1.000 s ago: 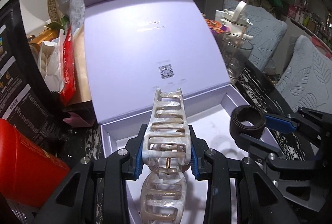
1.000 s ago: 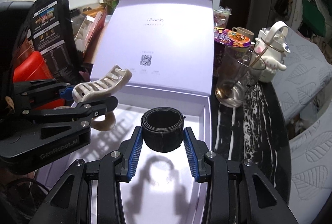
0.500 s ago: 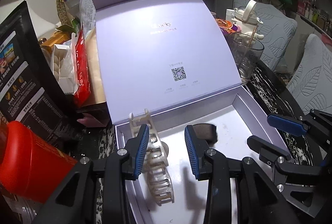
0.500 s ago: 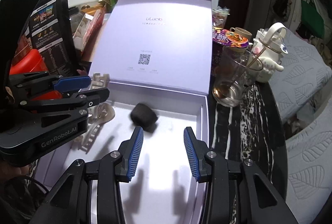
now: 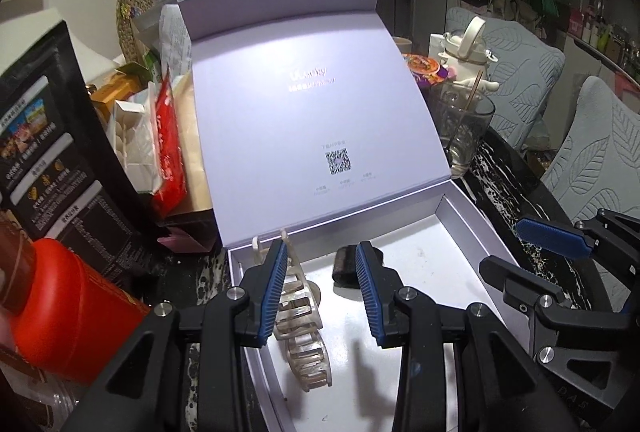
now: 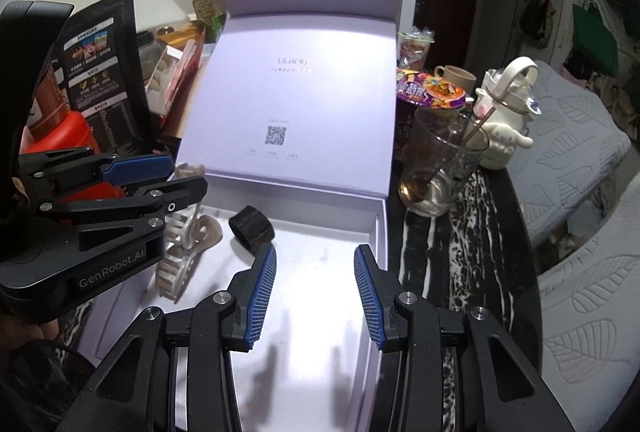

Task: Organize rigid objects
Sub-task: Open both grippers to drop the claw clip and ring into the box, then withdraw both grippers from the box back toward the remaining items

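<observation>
**Clip and black ring both lie in the box, and my two grippers hold nothing**

I see the hair clip (image 5: 301,328) lying on the white floor of the lilac box (image 5: 476,232), close to the box's left wall. The black ring (image 6: 252,229) lies just beside it, near the back wall under the raised lid (image 5: 304,120). I cannot tell if the two touch.

My left gripper (image 5: 322,294) is spread wide with nothing between its blue pads. It hangs over the clip. My right gripper (image 6: 315,298) is spread wide too, over the bare middle of the box, and it holds nothing.

I think the clip is light and hard. It looks like shiny plastic, so it may slip. Its teeth are thin and could snap if I squeeze them. If I need to take it again, I would hold it across the fat middle by the spring, not by the teeth.

The ring looks like a wound-up band, light and a bit rough. It should not slip much. It may squash a little, so I would pinch it across its outer sides with a soft squeeze.

A glass cup (image 6: 440,172) stands on the counter (image 6: 492,232) right beside the box. It could tip, so I would keep my right gripper away from it.
</observation>
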